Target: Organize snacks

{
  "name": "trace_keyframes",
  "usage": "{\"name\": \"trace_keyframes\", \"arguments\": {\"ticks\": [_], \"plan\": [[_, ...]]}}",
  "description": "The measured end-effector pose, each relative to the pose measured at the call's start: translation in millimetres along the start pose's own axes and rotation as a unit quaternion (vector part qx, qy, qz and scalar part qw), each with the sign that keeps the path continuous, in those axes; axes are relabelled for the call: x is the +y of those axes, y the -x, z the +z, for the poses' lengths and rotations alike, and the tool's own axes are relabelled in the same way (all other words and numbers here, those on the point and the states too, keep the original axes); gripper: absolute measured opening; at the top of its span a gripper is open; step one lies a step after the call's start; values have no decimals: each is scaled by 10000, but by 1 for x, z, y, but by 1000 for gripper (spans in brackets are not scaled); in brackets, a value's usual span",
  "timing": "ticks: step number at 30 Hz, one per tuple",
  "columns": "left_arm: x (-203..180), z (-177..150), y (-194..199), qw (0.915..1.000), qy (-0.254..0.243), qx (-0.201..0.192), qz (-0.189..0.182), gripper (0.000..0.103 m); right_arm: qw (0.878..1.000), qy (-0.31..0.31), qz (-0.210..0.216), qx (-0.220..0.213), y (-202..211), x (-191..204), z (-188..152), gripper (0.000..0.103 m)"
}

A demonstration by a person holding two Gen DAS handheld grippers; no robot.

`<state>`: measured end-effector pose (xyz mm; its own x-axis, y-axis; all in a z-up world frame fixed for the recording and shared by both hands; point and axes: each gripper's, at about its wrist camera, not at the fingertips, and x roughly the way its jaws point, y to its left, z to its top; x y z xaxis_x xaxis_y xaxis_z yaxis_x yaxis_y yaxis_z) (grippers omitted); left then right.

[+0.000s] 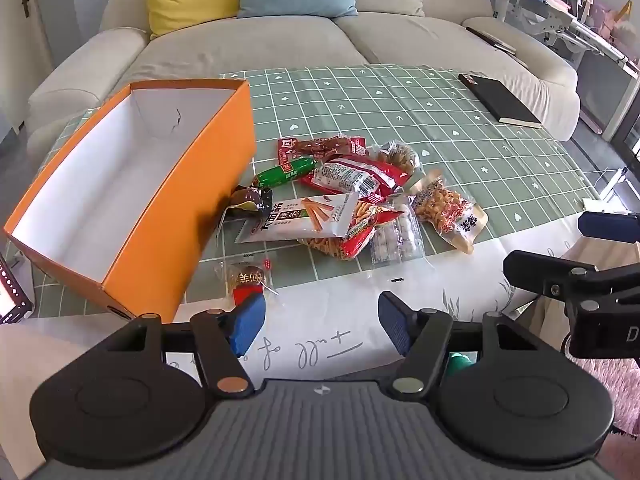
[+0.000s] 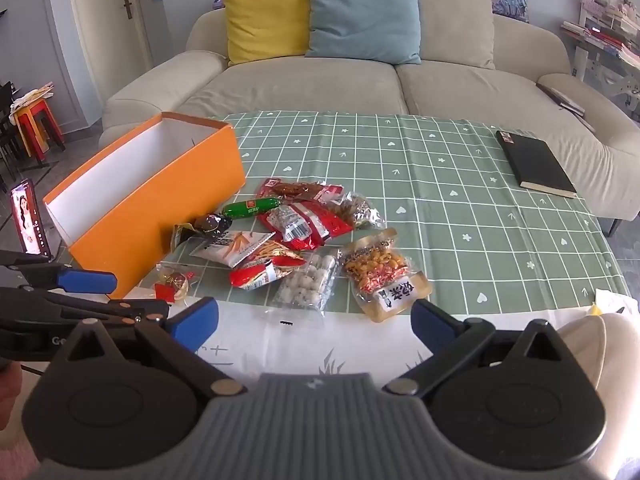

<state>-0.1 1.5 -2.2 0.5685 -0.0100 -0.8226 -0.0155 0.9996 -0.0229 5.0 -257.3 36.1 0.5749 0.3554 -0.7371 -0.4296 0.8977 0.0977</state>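
Note:
An empty orange box (image 1: 160, 216) (image 2: 160, 196) with a white inside stands on the table's left. A pile of snack packets lies right of it: a green sausage (image 1: 284, 171) (image 2: 250, 208), a red packet (image 1: 352, 178) (image 2: 308, 222), a white stick-snack bag (image 1: 304, 220) (image 2: 236, 246), a peanut bag (image 1: 450, 210) (image 2: 382, 274), a bag of white balls (image 1: 396, 238) (image 2: 308, 282) and a small round snack (image 1: 246, 276) (image 2: 174, 282). My left gripper (image 1: 320, 322) is open and empty, near the table's front edge. My right gripper (image 2: 314, 320) is open and empty, just before the pile.
A black notebook (image 1: 500, 100) (image 2: 536, 164) lies at the table's far right. A green checked cloth (image 2: 440, 184) covers the table. A beige sofa (image 2: 360, 80) with cushions stands behind. A phone (image 2: 30, 220) stands left of the box.

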Motion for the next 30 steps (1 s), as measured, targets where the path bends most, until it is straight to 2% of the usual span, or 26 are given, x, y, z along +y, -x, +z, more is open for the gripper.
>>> {"name": "trace_keyframes", "arguments": {"ticks": [30], "plan": [[0, 1, -1, 10000, -10, 21, 1, 76, 10000, -42, -2, 55, -4, -2, -3, 99]]}}
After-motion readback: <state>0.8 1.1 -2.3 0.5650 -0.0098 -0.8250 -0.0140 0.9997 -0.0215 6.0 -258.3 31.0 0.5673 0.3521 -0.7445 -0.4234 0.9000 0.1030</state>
